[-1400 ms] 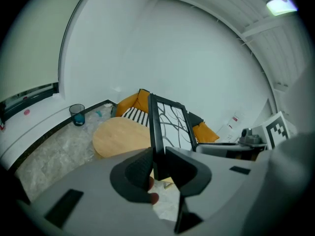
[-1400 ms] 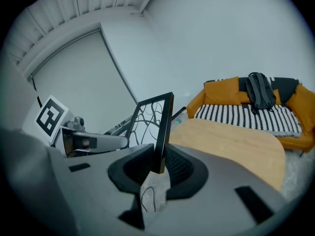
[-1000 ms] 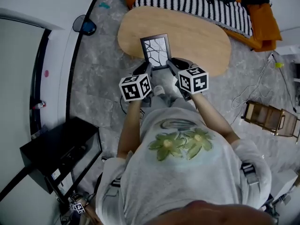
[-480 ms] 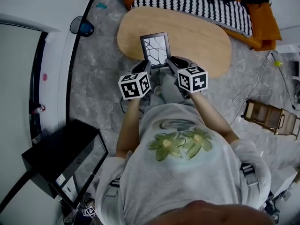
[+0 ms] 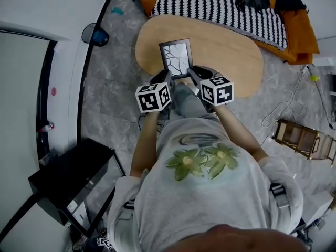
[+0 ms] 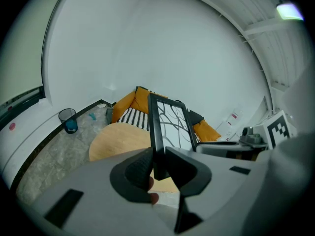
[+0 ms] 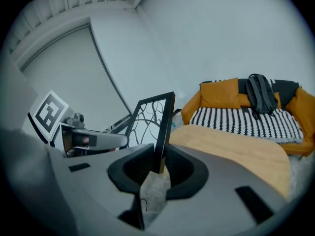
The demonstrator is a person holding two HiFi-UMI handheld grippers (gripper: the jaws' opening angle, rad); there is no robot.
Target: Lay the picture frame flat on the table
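A black picture frame (image 5: 177, 56) with a branch drawing is held between both grippers over the near edge of the oval wooden table (image 5: 226, 46). It stands nearly upright, off the tabletop. My left gripper (image 5: 167, 79) is shut on the frame's lower left edge. In the left gripper view the frame (image 6: 170, 124) rises from that gripper (image 6: 158, 165). My right gripper (image 5: 191, 75) is shut on the lower right edge. In the right gripper view the frame (image 7: 152, 113) stands in that gripper (image 7: 158, 162).
An orange sofa (image 5: 299, 22) with a striped blanket (image 5: 220, 7) and a dark backpack (image 7: 260, 95) stands behind the table. A waste bin (image 5: 95, 35) is at the left wall. A black cabinet (image 5: 73, 182) is near left, a wooden crate (image 5: 307, 140) and cables at right.
The head view has shifted slightly. Both grippers keep their hold and the frame stays in nearly the same place at the table's near edge.
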